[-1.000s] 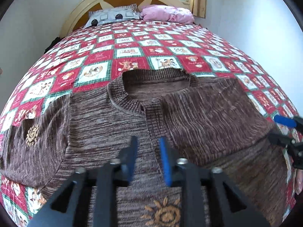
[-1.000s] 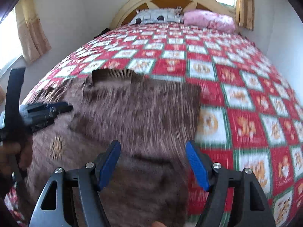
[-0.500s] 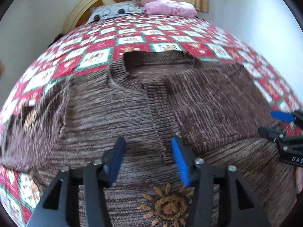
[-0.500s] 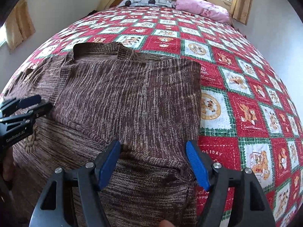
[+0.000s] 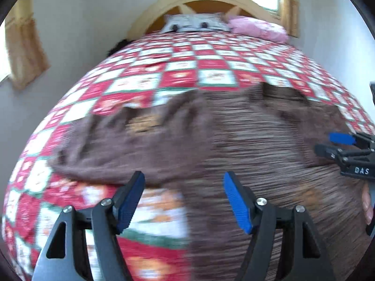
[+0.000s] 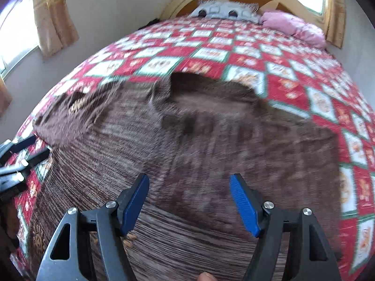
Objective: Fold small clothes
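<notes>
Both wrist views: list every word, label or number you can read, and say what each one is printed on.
"DAS": white letters on the black body of the right gripper, at the right edge of the left wrist view; the word is cut off there.
Quilt: its picture squares may carry lettering, but all are too blurred to read.
Brown sweater: no text seen.
</notes>
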{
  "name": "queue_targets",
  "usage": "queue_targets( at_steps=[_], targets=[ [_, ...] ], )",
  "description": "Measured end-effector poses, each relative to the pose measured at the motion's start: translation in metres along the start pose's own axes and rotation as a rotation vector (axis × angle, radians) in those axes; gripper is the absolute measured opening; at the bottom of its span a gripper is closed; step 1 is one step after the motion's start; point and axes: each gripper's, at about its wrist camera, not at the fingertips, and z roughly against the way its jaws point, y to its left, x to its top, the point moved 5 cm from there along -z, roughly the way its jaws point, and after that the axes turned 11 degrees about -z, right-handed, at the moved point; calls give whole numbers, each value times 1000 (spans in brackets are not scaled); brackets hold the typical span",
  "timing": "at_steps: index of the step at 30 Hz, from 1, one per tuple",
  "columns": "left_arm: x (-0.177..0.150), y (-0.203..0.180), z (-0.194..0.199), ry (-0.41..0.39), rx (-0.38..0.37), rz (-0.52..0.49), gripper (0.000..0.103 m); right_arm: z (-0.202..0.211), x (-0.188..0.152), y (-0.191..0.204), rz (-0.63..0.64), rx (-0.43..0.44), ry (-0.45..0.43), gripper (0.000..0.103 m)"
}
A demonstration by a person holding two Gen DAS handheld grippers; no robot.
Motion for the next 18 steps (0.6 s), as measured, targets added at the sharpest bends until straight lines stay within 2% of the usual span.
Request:
queue_targets(
  at_steps=[2,3,8,12,16,18],
  targets=[
    [-9,27,-3,25,46,35,72,-12,-10,5,1,18,49,72],
    [-14,41,-4,34,63,59,72,-11,-12,8,21,4,25,72],
    [-39,105,-11,73,162,168,72,-5,-28,17,65,-10,36,72],
    [-53,160,-16,68,231,339,73,2,-36,17,91,-39,-4,72],
    [-55,183,-26,38,195,457,73,13,-42,24,99,-37,-55,72],
    [-49,183,-35,42,179,469,73,16,-52,35,164,-46,-86,72]
  ],
)
